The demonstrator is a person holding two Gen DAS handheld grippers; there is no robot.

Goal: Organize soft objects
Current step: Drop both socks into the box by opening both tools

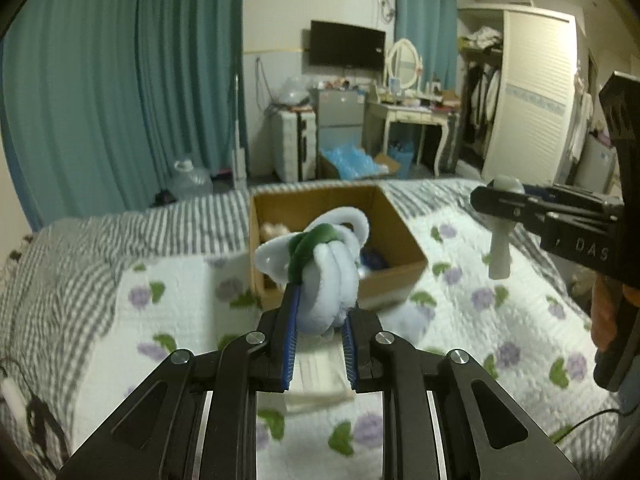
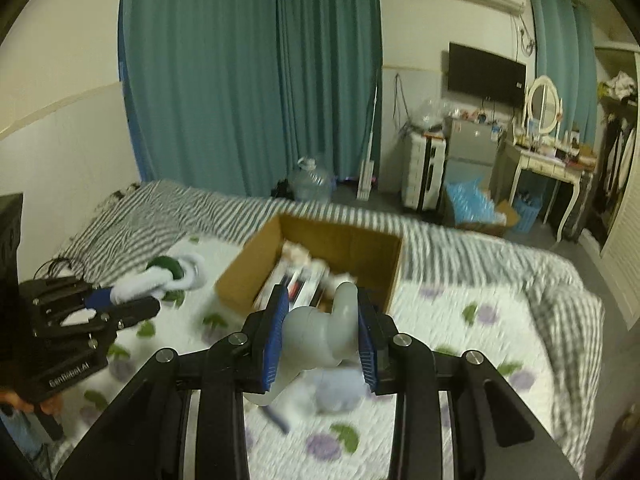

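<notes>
While both tools hung over the bed, I had the left hand-held gripper clamped on a pale blue plush toy with a dark green band, and the right hand-held gripper clamped on a soft grey curved toy. Ahead of both sat the open brown cardboard box, already holding a few soft things, on the white quilt with purple flowers.

To do this step well, I judged each toy should be carried forward past the near box wall and let go only once it hung over the opening, one hand-held gripper at a time so the two would not meet above it. The plush drooped beyond the left fingers, so I reckoned it might catch the near rim unless kept high.

Forward of the right hand-held gripper the box corner lay close; a bluish plush lay on the quilt just beneath it. To either side of the box the quilt offered open room, with the grey striped bedcover beyond.
</notes>
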